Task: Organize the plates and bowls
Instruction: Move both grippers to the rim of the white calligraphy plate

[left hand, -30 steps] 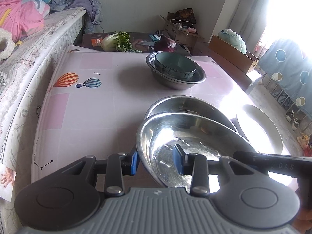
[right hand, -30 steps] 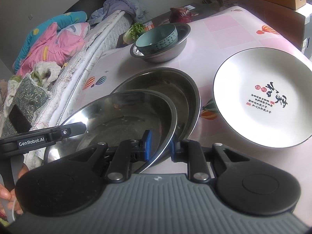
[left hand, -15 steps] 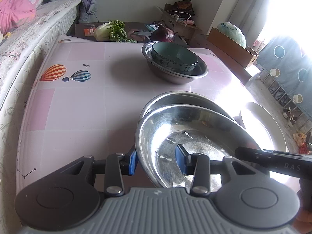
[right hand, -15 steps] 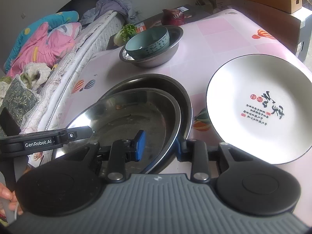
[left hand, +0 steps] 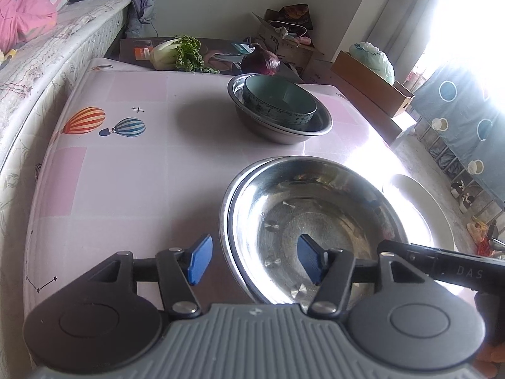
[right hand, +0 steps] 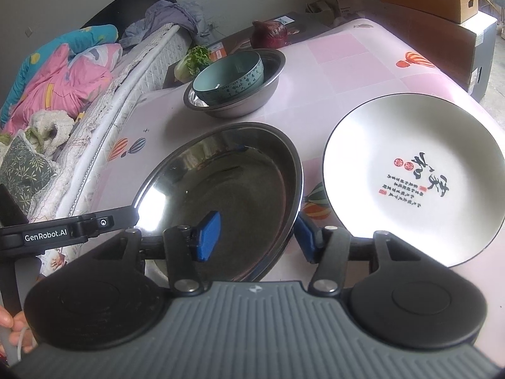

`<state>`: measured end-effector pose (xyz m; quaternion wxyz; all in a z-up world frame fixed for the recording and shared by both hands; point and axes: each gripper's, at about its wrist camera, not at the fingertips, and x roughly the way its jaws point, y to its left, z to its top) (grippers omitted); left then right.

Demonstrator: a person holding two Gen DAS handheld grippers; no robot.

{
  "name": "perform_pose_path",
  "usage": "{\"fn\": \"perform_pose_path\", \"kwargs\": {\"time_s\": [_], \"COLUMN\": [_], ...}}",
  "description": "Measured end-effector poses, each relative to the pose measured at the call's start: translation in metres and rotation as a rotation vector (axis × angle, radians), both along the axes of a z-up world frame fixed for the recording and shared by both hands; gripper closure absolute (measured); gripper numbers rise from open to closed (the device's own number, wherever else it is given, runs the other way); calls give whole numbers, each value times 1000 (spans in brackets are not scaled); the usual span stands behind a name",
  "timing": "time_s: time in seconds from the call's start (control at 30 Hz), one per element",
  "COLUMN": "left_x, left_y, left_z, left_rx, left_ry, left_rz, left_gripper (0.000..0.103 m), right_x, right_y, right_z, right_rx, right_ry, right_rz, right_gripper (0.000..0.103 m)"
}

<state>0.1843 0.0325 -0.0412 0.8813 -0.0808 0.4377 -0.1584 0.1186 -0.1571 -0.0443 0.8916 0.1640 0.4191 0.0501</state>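
The tabletop [left hand: 132, 170], covered in a pink checked cloth with hot-air balloon prints, sits beside a bed [right hand: 104, 94] piled with pink and blue bedding. On it, nearest the cameras, a steel plate [left hand: 318, 218] rests nested inside a second steel plate [left hand: 224, 208], whose rim shows just outside it on the left. Just to the right of this pair lies a white plate [right hand: 419, 173] with a dark rim and black and red calligraphy. Farther back stands a steel bowl [left hand: 318, 126] with a teal ceramic bowl [left hand: 277, 101] sitting inside it. Beyond the tabletop's far edge lie a leafy cabbage [left hand: 176, 53] and a red cabbage [left hand: 262, 61]. The left hand-held gripper [left hand: 255, 259] has its blue pads spread wide, straddling the left rim of the nested plates without pinching it. The right hand-held gripper [right hand: 257, 237] is likewise spread apart, one pad over the plate's inside and the other just outside its right rim.
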Motion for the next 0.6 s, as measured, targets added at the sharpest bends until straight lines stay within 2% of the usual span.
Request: {"fn": "perform_pose_path", "kwargs": {"time_s": [0.37, 0.6], "left_x": [-13, -22], "left_y": [5, 6], "left_z": [11, 13], "left_rx": [26, 48], "left_ry": [-17, -12], "left_rz": [38, 61], "left_gripper": [33, 20], "right_x": [-12, -24], "right_y": [1, -14], "right_z": [9, 15], "right_rx": [-55, -28], "right_ry": [-35, -58], "right_rz": [-18, -51], "right_gripper": [39, 30]}}
